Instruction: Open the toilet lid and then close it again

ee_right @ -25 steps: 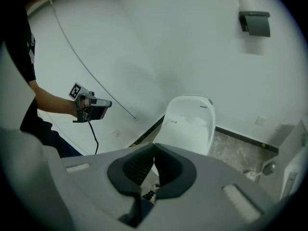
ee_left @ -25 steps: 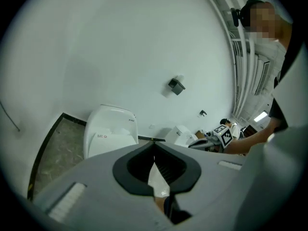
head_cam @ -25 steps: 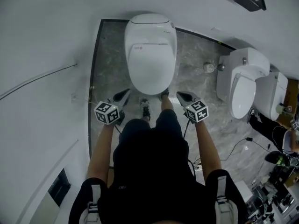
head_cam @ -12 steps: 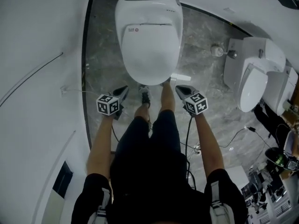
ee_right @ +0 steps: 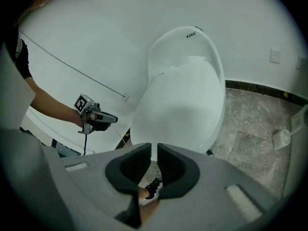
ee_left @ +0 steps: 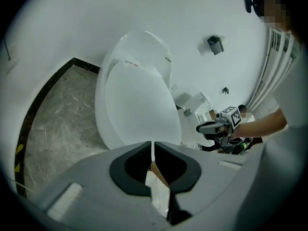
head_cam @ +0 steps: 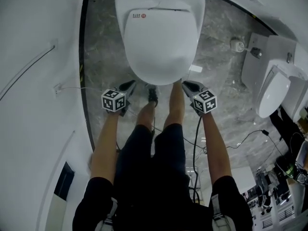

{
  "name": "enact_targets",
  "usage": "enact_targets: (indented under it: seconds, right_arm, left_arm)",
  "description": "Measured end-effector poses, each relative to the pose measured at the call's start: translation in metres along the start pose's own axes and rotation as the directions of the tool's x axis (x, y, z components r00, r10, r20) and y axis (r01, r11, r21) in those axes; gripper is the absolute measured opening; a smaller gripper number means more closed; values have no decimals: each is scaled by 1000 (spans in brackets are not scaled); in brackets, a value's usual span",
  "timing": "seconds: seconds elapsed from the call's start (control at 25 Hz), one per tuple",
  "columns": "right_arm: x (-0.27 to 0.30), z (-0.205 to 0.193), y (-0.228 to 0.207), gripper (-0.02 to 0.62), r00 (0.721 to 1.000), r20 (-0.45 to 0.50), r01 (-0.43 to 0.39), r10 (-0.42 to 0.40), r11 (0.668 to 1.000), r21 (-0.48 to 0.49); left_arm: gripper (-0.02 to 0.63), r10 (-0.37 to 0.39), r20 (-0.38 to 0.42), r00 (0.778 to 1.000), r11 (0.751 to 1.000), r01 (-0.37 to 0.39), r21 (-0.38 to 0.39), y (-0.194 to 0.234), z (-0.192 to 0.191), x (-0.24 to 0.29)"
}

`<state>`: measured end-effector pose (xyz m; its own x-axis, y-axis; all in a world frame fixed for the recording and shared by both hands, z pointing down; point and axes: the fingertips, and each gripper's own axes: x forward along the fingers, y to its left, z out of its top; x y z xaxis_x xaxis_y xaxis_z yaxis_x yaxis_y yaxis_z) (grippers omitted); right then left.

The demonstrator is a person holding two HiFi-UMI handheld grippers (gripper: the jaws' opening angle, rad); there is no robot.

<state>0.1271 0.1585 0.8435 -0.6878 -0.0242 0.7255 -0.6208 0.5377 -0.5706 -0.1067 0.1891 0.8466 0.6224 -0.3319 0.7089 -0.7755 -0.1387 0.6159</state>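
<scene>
Poised to open shut toilet lid (head_cam: pixel 161 47), left gripper (head_cam: pixel 129 86) pinched empty, right gripper (head_cam: pixel 188 86) just parting on nothing; next, catch front rim (head_cam: pixel 159 81).

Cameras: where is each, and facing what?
Head view: on the head, steeply down at the toilet; arms, legs show.
Left claw view: on the left claw, toward the toilet; right arm shows.
Right claw view: on the right claw, jaws just opening, empty, toward the toilet; left arm shows.
All share the shut lid.
</scene>
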Motion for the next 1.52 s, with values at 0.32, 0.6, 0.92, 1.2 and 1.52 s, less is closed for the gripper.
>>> enact_targets:
  seconds: [0.32, 0.6, 0.92, 1.2, 1.52]
  right_arm:
    - [40, -33, -37, 86, 999, 19, 28, -29, 996, 87]
    - [54, -44, -51, 101, 999, 19, 35, -37, 994, 105]
    - [57, -48, -61, 109, 998, 50, 26, -34, 989, 147]
    - [57, -44, -65, 129, 996, 85, -28, 10, 975, 219]
    - [59, -41, -59, 127, 993, 118, -58, 23, 951, 305]
  left_arm:
    - [80, 2, -9, 1000, 999, -2, -41, 25, -31, 42]
    - [86, 0, -1, 1000, 998, 0, -69, 43, -41, 56]
    - [114, -31, 6, 1000, 996, 31, -80, 51, -40, 62]
    - [124, -52, 23, 998, 994, 53, -91, 46, -42, 68]
    - [138, -69, 78, 995, 980, 82, -181, 44, -37, 62]
